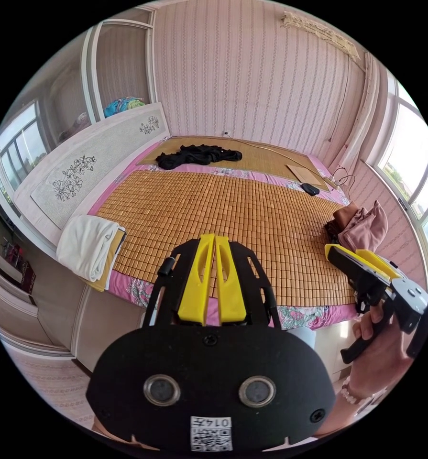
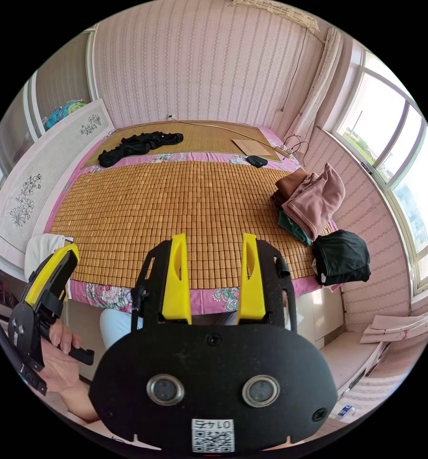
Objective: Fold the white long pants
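Folding looks finished: the folded white cloth bundle rests at the woven bamboo bed mat's corner. The left gripper is closed and empty, the right gripper open; next likely calls for another garment.

Two yellow-jawed black grippers, one left and one right. One woven bamboo bed mat. One folded white garment near left, one crumpled black garment far, one folded black garment near right, one pink-and-brown folded clothes pile right.
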`<action>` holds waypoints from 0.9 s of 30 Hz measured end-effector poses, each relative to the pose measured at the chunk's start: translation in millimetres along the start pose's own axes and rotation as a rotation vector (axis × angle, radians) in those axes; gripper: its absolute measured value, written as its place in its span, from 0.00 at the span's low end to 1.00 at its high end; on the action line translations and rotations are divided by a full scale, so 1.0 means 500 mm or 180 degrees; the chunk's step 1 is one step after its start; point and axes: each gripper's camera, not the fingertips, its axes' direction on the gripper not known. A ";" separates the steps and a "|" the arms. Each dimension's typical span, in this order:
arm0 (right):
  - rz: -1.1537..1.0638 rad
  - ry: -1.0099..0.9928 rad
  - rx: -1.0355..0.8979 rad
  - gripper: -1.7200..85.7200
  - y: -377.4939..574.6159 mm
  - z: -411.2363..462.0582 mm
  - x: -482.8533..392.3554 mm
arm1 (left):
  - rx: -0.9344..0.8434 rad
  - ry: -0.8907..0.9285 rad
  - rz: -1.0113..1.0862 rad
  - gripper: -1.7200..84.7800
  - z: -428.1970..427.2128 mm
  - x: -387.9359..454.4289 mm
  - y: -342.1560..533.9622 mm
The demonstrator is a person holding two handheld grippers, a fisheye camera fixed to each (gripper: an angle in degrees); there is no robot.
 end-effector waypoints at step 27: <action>-0.0019 -0.0043 -0.0028 0.20 -0.022 0.023 0.009 | -0.0031 0.0061 -0.0030 0.01 0.016 -0.016 -0.015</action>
